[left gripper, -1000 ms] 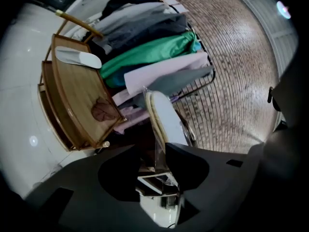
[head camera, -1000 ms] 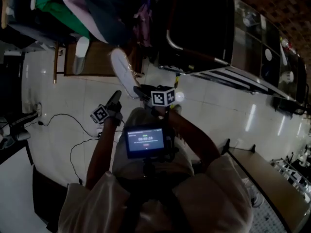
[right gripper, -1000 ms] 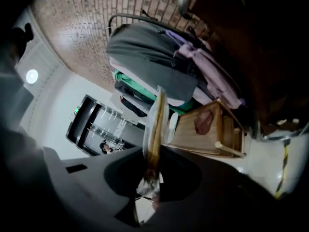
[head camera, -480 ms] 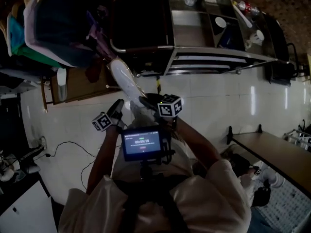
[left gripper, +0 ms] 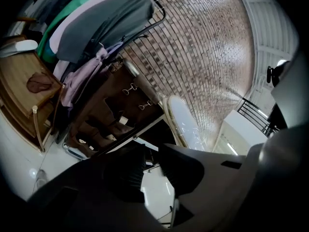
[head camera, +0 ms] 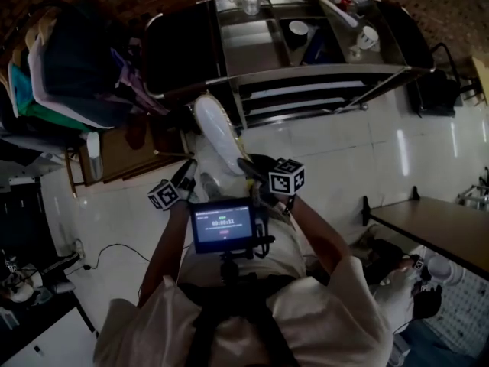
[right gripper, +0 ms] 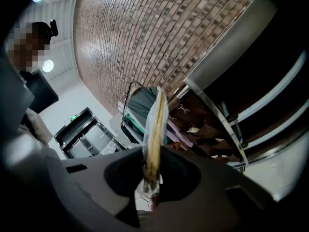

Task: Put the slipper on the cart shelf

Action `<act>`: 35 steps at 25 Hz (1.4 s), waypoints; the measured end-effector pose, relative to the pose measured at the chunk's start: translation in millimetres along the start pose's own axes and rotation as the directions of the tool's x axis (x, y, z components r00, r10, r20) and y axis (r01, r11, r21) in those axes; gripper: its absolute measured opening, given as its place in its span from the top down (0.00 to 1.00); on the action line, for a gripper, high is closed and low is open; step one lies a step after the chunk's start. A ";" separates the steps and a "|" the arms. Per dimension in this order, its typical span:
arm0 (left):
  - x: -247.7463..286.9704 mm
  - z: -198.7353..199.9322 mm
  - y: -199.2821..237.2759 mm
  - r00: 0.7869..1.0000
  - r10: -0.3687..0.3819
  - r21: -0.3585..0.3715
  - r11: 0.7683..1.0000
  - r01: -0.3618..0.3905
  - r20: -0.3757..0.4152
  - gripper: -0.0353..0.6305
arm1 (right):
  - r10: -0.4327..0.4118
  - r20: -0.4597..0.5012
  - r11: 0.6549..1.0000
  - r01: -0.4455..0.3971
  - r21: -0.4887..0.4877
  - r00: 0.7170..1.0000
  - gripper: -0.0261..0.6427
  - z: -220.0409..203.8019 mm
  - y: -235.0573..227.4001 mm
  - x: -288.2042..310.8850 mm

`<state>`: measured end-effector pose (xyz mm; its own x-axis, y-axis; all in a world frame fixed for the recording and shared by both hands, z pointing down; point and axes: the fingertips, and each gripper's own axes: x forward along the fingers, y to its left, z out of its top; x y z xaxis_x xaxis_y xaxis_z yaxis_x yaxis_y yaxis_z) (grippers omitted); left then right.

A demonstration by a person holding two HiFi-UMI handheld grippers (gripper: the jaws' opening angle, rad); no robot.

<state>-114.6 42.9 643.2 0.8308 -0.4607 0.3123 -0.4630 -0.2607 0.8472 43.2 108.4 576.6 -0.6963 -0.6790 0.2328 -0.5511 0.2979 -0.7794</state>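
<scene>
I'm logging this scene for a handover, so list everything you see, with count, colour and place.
cart: one, steel, top of head view
cup: one, white, on the cart's top
held slipper: one, white, raised before the cart
clothes: several, dark, green, pink, hanging left
wooden stand: one, brown, by the clothes
second slipper: one, white, on the wooden stand
table: one, brown, lower right
cable: one, dark, lower left
screen: one, lit, on the person's chest
left gripper: one, dark, jaws have just been closing, nothing between them
right gripper: one, dark, shut on the held slipper
</scene>
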 end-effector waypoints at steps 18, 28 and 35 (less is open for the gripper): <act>73.7 -51.9 -73.6 0.979 0.051 0.352 0.936 0.022 -0.195 0.84 | -0.138 0.176 0.986 0.117 0.122 0.975 0.85 17.3 -56.3 -130.6; 113.1 -26.5 -76.8 0.960 0.032 0.391 0.917 0.082 -0.278 0.84 | -0.245 0.213 0.951 0.192 0.241 0.946 0.85 23.3 -88.3 -134.4; 147.3 -20.1 -72.2 0.952 -0.014 0.387 0.912 0.139 -0.307 0.84 | -0.287 0.187 0.926 0.223 0.304 0.939 0.85 21.7 -125.4 -128.5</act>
<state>47.4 10.9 636.6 0.8921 -0.1740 0.4169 -0.4263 -0.6299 0.6493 211.8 143.7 631.8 -0.4099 -0.8489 0.3337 -0.5257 -0.0791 -0.8470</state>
